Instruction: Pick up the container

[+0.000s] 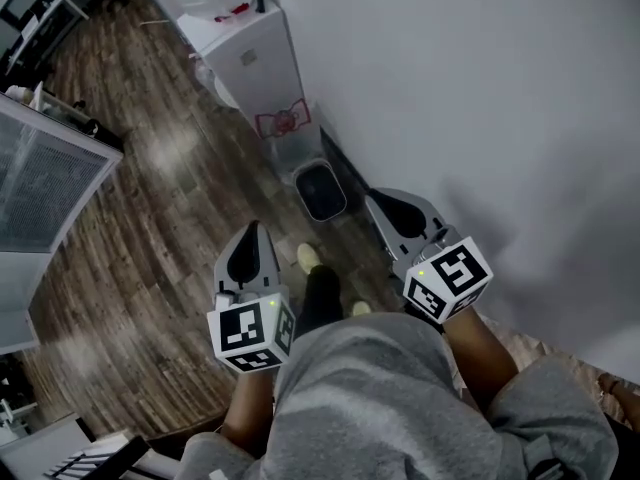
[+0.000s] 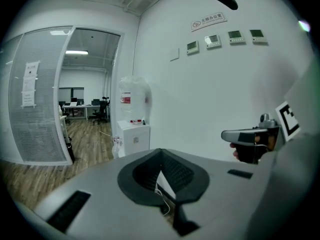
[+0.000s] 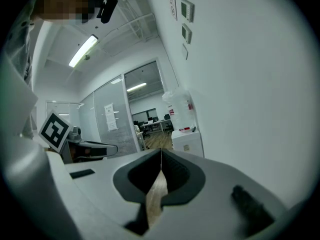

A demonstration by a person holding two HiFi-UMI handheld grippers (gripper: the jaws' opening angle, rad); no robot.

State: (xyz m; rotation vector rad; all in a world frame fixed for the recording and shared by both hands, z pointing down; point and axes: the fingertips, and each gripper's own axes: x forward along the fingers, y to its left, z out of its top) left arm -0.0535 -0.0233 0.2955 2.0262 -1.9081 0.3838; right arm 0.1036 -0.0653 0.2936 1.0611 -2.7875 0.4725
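Facing container: left tongs, right tongs, closed.

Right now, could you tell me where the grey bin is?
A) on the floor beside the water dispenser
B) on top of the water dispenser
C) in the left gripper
A: the head view shows the bin on the wood floor beside the water dispenser.

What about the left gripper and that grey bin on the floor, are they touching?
Apart. The head view shows wooden floor between the left gripper and the bin; the left gripper view shows shut jaws holding nothing.
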